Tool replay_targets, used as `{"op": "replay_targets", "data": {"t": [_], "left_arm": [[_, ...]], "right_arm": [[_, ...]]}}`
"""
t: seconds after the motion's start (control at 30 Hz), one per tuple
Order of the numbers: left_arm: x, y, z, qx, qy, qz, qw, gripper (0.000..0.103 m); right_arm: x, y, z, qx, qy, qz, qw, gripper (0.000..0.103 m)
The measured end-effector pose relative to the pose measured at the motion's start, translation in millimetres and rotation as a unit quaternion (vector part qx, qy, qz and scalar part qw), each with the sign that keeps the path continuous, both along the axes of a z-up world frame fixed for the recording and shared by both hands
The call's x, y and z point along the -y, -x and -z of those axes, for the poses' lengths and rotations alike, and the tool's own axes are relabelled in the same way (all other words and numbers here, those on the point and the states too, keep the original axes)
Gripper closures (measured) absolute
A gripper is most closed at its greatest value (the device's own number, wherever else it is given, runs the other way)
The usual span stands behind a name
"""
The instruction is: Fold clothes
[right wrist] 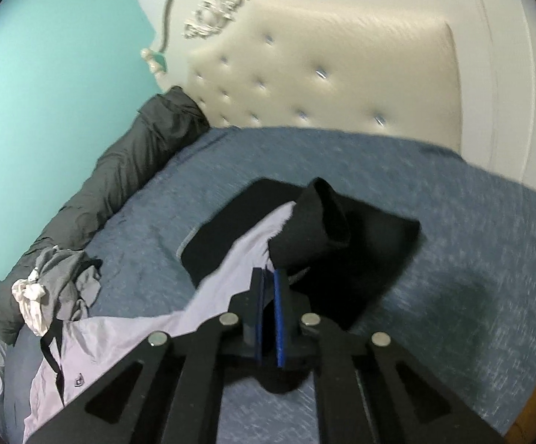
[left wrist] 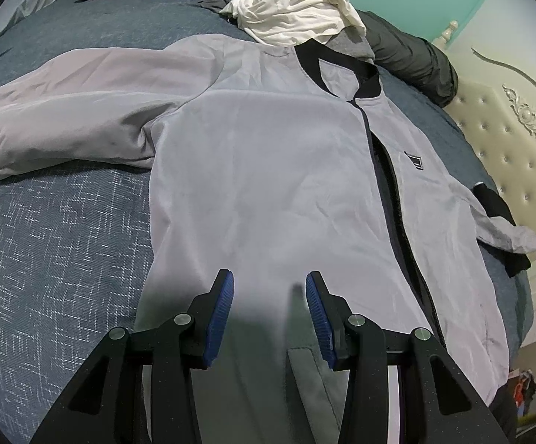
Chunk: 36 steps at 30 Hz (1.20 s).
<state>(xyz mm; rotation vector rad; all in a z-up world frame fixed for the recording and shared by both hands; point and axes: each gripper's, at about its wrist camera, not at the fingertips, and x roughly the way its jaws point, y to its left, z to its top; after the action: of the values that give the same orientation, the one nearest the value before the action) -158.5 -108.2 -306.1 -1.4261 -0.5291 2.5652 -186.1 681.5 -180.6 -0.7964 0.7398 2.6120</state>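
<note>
right gripper clamps the jacket sleeve

the jacket (left wrist: 275,155) lies face up and spread on the bed (left wrist: 57,229), zip partly undone. the left gripper (left wrist: 270,310) hangs over its lower front, fingers (left wrist: 220,307) apart, with only flat cloth showing between them; whether they touch it is unclear. the right gripper (right wrist: 268,314) has its fingers together, pinched on the sleeve (right wrist: 238,259) just behind the black cuff (right wrist: 342,229), which sticks out past the fingertips, raised off the bed. beyond the left fingers, past the collar, a white garment (left wrist: 297,7) sits crumpled on dark bedding (left wrist: 412,55).
</note>
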Motion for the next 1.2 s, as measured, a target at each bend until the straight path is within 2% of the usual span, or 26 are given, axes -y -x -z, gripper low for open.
{"op": "replay_targets", "data": {"t": [0.13, 0.23, 0.33, 0.4, 0.43, 0.47, 0.53, 0.7, 0.8, 0.9, 1.2], "left_arm": [[3.7, -2.7, -3.7, -0.005, -0.005, -0.005, 1.0, 0.059], [6.6, -4.8, -4.9, -0.007, -0.01, -0.006, 0.9999, 0.059], [9.3, -6.9, -3.8, -0.005, -0.014, -0.007, 0.9999, 0.059], [10.8, -8.2, -3.9, -0.005, -0.015, -0.005, 0.9999, 0.059], [11.5, -8.1, -4.0, -0.005, -0.016, -0.005, 0.9999, 0.059], [12.2, -7.6, -4.1, -0.005, -0.017, -0.006, 0.9998, 0.059], [12.5, -6.5, -4.4, -0.005, -0.018, -0.007, 0.9998, 0.059], [9.9, -4.1, -4.6, -0.005, -0.014, -0.003, 0.9999, 0.059], [8.9, -1.8, -2.2, -0.001, -0.012, -0.004, 0.9999, 0.059], [7.7, 0.9, -0.1, 0.002, -0.011, -0.006, 0.9999, 0.059], [1.6, 3.4, 2.8, 0.005, -0.004, 0.0, 1.0, 0.059]], "right_arm": [[35.2, 16.8, -40.7, -0.027, -0.027, -0.045, 0.998, 0.103], [65.1, 33.2, -64.1, -0.018, -0.05, -0.067, 0.996, 0.103], [69.2, 42.0, -69.5, -0.007, -0.039, -0.064, 0.997, 0.103], [55.8, 40.1, -61.7, 0.0, -0.02, -0.042, 0.999, 0.099], [49.1, 38.0, -55.2, 0.009, -0.013, -0.03, 0.999, 0.089], [42.5, 35.6, -48.3, 0.018, -0.007, -0.019, 1.0, 0.073], [24.3, 26.9, -25.5, 0.044, 0.012, 0.004, 0.999, 0.059], [-15.6, 5.2, 28.7, 0.093, 0.061, 0.049, 0.993, 0.052], [-32.8, -2.8, 51.0, 0.091, 0.101, 0.055, 0.989, 0.051], [-39.8, -7.4, 55.7, 0.058, 0.113, 0.053, 0.99, 0.051], [-39.4, 4.3, 58.9, 0.043, 0.09, 0.031, 0.995, 0.053]]}}
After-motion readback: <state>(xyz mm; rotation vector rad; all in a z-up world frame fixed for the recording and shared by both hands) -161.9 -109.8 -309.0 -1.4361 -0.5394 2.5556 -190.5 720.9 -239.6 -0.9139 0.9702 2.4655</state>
